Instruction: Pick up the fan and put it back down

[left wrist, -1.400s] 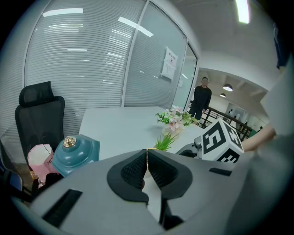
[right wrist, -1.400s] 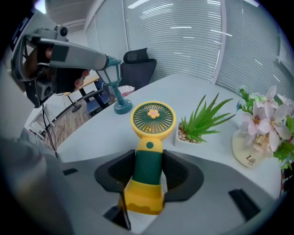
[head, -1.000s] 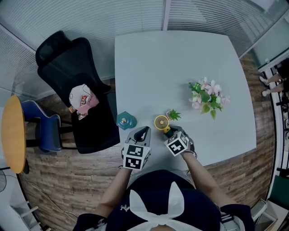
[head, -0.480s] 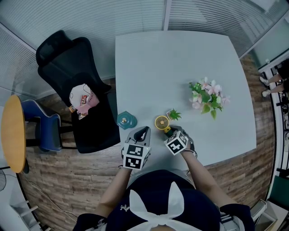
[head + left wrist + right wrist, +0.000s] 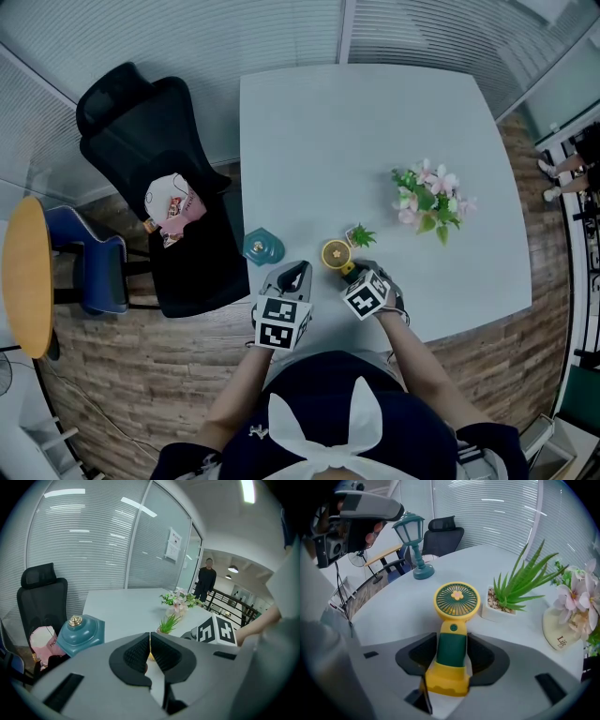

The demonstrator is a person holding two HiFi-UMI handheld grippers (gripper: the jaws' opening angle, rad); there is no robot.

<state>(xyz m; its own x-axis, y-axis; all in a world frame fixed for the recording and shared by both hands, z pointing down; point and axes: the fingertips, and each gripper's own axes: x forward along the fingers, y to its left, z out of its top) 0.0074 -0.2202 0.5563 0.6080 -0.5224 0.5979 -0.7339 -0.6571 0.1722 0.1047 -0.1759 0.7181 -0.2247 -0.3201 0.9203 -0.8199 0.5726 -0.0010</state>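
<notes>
Fan (image 5: 452, 603): upright on the table (image 5: 375, 141), its green handle between your right gripper's (image 5: 452, 644) jaws, head toward 12 o'clock. The jaws have just been opening, pads barely clear. Right gripper pitched steeply down. Left gripper (image 5: 150, 641), at 9 o'clock: closed, empty.

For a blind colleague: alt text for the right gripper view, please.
A yellow and green fan stands upright on the table, its handle between the jaws of the right gripper, which have just been opening. A potted plant and a teal lantern stand behind.
</notes>
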